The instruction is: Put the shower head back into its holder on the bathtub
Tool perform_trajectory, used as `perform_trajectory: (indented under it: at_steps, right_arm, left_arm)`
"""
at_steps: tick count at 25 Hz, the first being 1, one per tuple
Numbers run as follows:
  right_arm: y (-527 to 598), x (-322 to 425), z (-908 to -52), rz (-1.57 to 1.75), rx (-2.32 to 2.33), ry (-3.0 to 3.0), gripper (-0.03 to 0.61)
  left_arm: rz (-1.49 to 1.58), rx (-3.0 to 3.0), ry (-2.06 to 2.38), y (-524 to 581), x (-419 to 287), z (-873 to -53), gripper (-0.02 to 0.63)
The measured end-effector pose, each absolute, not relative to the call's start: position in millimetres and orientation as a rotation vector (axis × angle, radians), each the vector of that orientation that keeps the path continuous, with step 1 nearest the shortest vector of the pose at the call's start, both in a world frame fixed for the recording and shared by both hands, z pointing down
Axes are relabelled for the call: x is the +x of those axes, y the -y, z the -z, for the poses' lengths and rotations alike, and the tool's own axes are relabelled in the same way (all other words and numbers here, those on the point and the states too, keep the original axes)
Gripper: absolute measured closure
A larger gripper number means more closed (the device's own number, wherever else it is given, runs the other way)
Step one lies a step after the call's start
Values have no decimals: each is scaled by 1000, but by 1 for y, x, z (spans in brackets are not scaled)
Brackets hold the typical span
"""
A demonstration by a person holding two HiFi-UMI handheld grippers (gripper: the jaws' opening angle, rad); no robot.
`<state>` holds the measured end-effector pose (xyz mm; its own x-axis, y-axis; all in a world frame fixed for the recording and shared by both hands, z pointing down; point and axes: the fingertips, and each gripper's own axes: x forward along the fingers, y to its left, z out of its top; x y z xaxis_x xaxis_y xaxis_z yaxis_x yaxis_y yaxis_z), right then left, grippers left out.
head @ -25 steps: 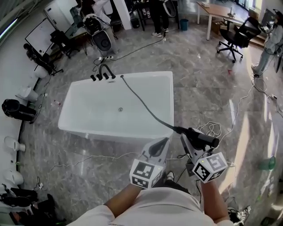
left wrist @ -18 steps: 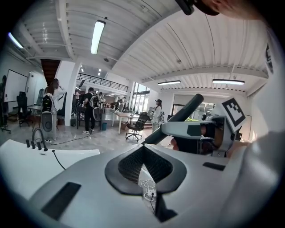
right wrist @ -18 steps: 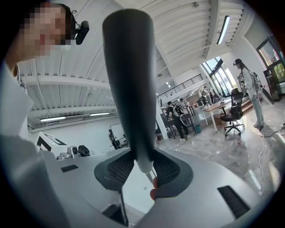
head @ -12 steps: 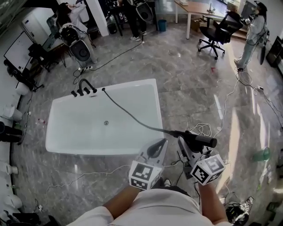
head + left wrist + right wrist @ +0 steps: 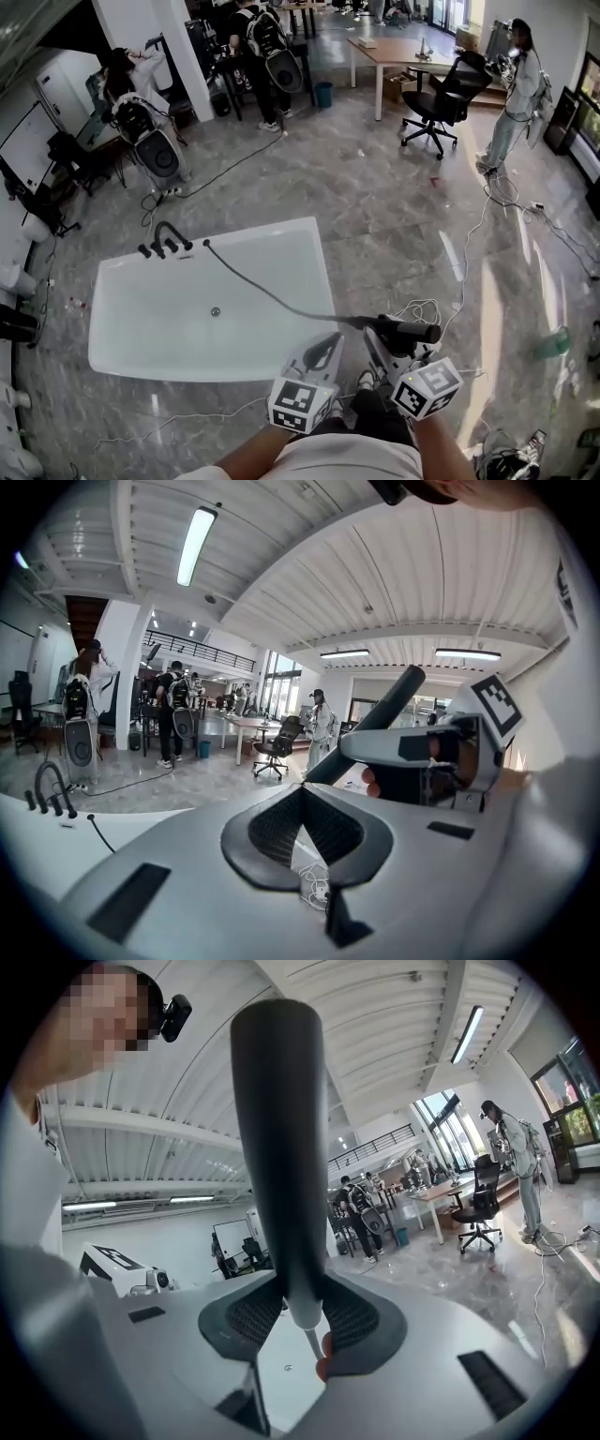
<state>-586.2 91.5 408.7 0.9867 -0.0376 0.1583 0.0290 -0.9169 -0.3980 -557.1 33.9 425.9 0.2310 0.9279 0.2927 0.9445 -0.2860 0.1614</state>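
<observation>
The white bathtub [image 5: 122, 352] stands at the left in the head view, with black tap fittings [image 5: 161, 244] on its far left corner. A dark hose [image 5: 272, 298] runs from there across the tub to the black shower head [image 5: 405, 330], which is off the tub's right end. My right gripper [image 5: 382, 345] is shut on the shower head [image 5: 279, 1138], which stands up between the pads where the hose [image 5: 310, 1346] joins it. Just left of it, my left gripper [image 5: 325, 351] is shut and holds nothing [image 5: 298, 797]. The holder itself I cannot make out.
A coil of white cable [image 5: 424, 309] lies on the marble floor by my right gripper, and more cables cross the floor. An office chair [image 5: 439, 111], a desk [image 5: 403, 52] and several people stand farther off. A green object [image 5: 553, 342] sits at the right.
The head view has swung: the tub now lies lower and farther left. Both grippers have shifted a little down in the view, the right still shut on the shower head.
</observation>
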Motion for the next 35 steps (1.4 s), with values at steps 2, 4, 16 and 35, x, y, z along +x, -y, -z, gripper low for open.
perform_trajectory:
  at_steps: [2,4,16,35]
  right_arm:
    - [-99,-582,-409,221,-2722,-3,436]
    - [-107,-577,-405,216,-2742,-5,436]
    - [-194,-504,-409,209,-2770,-165,436]
    - [-338,-396,-393,228,-2740,-437,436]
  left_arm:
    - [520,-2422,1849,-42,-554,-428,609]
    - [515,-2420,1848,-51,-549,-430,609]
    - [477,-2530,1707,-135,-482,-438,609]
    - [502,-2727,1395,-267,-375,-426,609]
